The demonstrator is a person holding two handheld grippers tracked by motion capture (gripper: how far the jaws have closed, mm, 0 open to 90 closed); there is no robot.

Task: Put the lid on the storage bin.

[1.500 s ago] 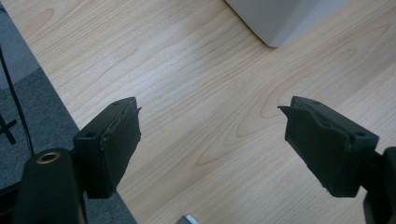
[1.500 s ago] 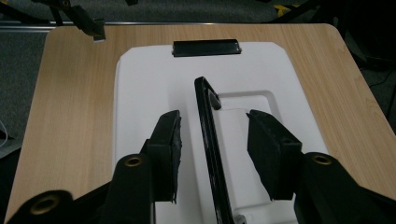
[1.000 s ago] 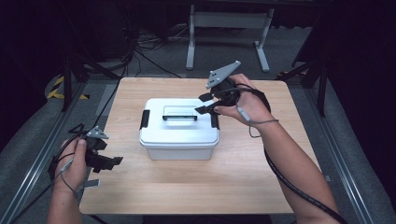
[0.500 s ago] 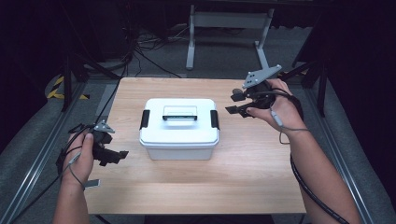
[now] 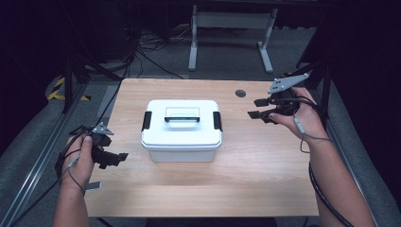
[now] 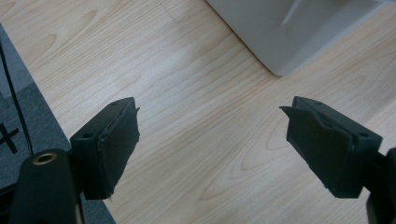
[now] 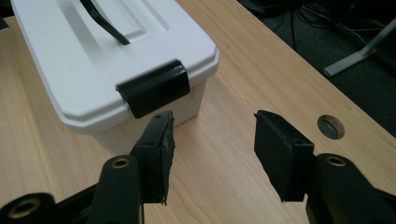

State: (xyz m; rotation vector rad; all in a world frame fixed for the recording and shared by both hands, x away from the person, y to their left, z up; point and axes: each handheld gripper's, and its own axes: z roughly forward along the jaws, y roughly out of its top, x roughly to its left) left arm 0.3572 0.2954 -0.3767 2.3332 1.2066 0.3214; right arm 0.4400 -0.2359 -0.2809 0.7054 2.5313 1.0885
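**A:** On the middle of the wooden table (image 5: 265, 165) sits the white storage box (image 5: 181, 130), lid down, its black handle (image 5: 181, 116) lying flat on top. Where are the 2 grippers?

**B:** Well apart from it, 1 on each side. The left gripper (image 5: 118, 157) hovers near the table's left edge with its jaws spread and nothing between them; in the left gripper view just a corner of the box (image 6: 299, 32) appears beyond the bare wood. The right gripper (image 5: 257, 109) hangs to the right of the box, jaws likewise parted and empty.

**A:** Which step does that make?

**B:** I'd judge the approach to the latches. Both black clips look folded down against the box, and the right latch (image 7: 154, 87) lies just ahead of the right gripper's jaws in its own view. The left latch (image 5: 146, 121) faces the other gripper.

**A:** What does the next move call for?

**B:** Probably bringing each gripper in level with its clip, hooking a jaw tip under the lower edge and levering outward, while keeping the box from sliding.
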